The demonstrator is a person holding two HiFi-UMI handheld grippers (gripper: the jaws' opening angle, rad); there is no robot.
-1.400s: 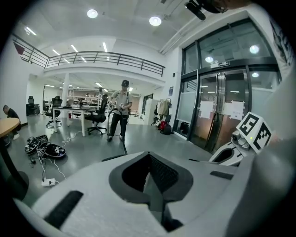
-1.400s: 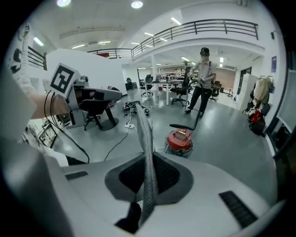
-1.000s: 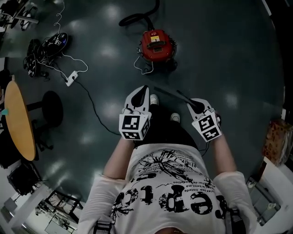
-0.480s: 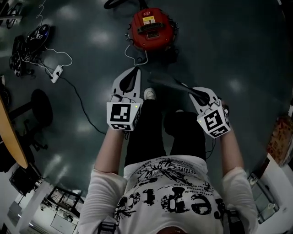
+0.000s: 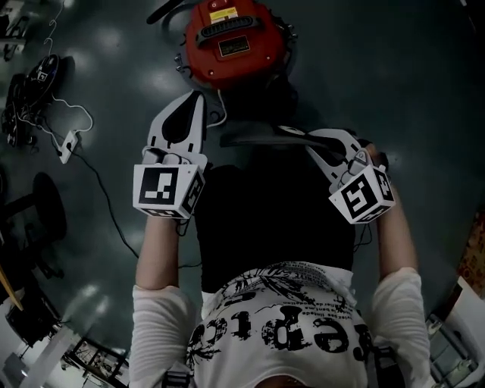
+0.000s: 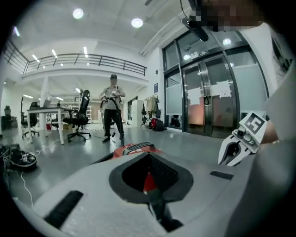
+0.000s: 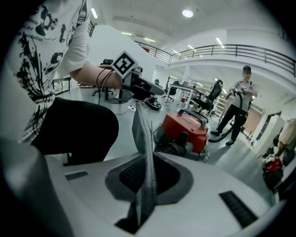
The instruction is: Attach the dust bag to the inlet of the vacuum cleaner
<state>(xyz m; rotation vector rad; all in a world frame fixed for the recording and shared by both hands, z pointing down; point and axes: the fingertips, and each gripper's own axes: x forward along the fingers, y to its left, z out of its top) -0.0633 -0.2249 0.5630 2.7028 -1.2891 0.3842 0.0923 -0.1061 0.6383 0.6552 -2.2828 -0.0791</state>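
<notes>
The red canister vacuum cleaner (image 5: 231,42) stands on the dark floor just ahead of my knees; it also shows in both gripper views (image 6: 136,149) (image 7: 185,132). My right gripper (image 5: 317,141) is shut on the dust bag (image 5: 258,138), a flat dark grey piece that sticks out to the left, just short of the vacuum. In the right gripper view the dust bag (image 7: 145,171) stands edge-on between the jaws of my right gripper (image 7: 148,155). My left gripper (image 5: 195,98) is shut and empty, its tip beside the vacuum's near left side. In its own view the left gripper (image 6: 149,157) points at the vacuum.
The vacuum's black hose (image 5: 170,9) and white cord (image 5: 220,114) lie by it. A power strip (image 5: 68,144) and tangled cables (image 5: 34,76) lie at the left, near a black stool (image 5: 38,212). Farther off are another person (image 6: 112,111), a desk and chairs (image 6: 76,118).
Both grippers have come down and forward toward the vacuum as I crouch. The vacuum now looks larger and closer. The dust bag stays in the right gripper.
</notes>
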